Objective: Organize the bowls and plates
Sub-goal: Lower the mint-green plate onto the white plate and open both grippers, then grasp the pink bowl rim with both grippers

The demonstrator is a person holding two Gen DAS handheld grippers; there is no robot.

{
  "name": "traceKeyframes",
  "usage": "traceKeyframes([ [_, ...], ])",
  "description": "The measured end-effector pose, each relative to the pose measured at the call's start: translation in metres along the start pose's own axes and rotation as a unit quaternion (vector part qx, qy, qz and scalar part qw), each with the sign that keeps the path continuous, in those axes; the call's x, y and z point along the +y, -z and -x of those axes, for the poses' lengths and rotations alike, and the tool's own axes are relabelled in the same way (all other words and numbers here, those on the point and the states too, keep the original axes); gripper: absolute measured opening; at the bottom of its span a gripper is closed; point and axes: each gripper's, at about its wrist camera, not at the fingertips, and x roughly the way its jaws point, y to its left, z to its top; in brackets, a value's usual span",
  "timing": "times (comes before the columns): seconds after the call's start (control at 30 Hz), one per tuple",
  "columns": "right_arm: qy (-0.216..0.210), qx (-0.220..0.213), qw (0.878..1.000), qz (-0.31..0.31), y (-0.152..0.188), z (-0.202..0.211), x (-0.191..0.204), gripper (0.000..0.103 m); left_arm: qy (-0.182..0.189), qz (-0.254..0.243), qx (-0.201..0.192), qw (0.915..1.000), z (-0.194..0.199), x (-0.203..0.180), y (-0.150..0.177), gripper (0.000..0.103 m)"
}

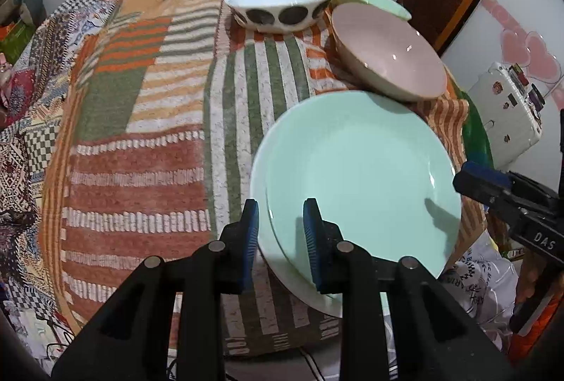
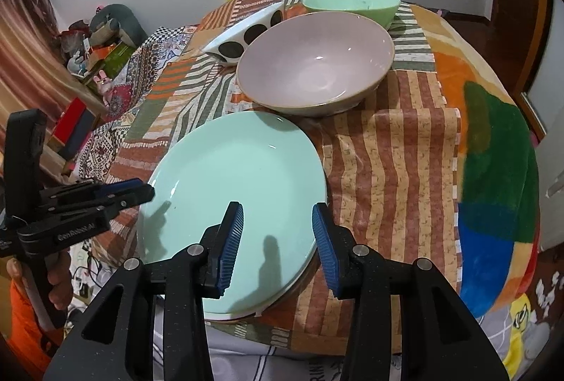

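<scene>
The work surface is a table covered with a striped patchwork cloth (image 1: 141,98) in a domestic room with a plain wall behind.

**Position of items.** A pale green plate (image 2: 239,190) lies directly ahead of both tongs, stacked on at least one further plate whose rim shows beneath it; the stack overhangs the near table edge. Beyond it sit a pink bowl (image 2: 313,63), a white bowl with dark spots (image 1: 282,5) and a green bowl (image 2: 352,5).

**State of tongs.** The left tongs (image 1: 282,229) stand apart, straddling the near left rim of the plate without clamping it. The right tongs (image 2: 278,233) also stand apart, above the plate's near right rim, holding nothing.

**Handling.** The plates and bowls appear to be glazed ceramic or glass: stiff, smooth, probably slippery, moderately heavy and breakable. Take hold at the rim, one finger above and one below, well inboard of the edge. Two-sided support is advisable. Lift level to avoid sliding the top plate off the stack.
</scene>
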Motion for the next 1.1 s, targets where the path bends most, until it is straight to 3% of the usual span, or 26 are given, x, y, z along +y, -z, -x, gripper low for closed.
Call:
traceKeyframes([
  [0.2, -0.002, -0.009, 1.000, -0.007, -0.003, 0.006, -0.001, 0.038, -0.008, -0.004, -0.039, 0.9992, 0.026, -0.003, -0.010, 0.027],
  [0.27, -0.001, -0.019, 1.000, -0.005, -0.006, 0.012, -0.002, 0.038, -0.013, -0.010, -0.062, 0.9980, 0.038, -0.008, -0.016, 0.031],
  [0.33, 0.000, -0.030, 1.000, -0.003, -0.009, 0.018, -0.002, 0.038, -0.016, -0.012, -0.084, 0.9962, 0.047, -0.012, -0.022, 0.041],
  [0.47, 0.004, -0.062, 0.998, -0.001, -0.019, 0.033, -0.005, 0.048, -0.016, -0.015, -0.130, 0.9913, 0.066, -0.023, -0.037, 0.047],
  [0.63, 0.008, -0.098, 0.995, -0.008, -0.034, 0.048, -0.014, 0.051, -0.012, -0.013, -0.157, 0.9875, 0.075, -0.032, -0.056, 0.056],
  [0.67, 0.009, -0.102, 0.995, -0.010, -0.036, 0.049, -0.015, 0.055, -0.013, -0.013, -0.163, 0.9865, 0.076, -0.034, -0.060, 0.056],
  [0.77, 0.015, -0.127, 0.992, -0.020, -0.045, 0.056, -0.022, 0.064, -0.012, -0.013, -0.168, 0.9856, 0.072, -0.039, -0.072, 0.061],
  [1.1, 0.023, -0.138, 0.989, -0.049, -0.069, 0.042, -0.044, 0.065, -0.008, -0.009, -0.143, 0.9896, 0.025, -0.044, -0.108, 0.066],
])
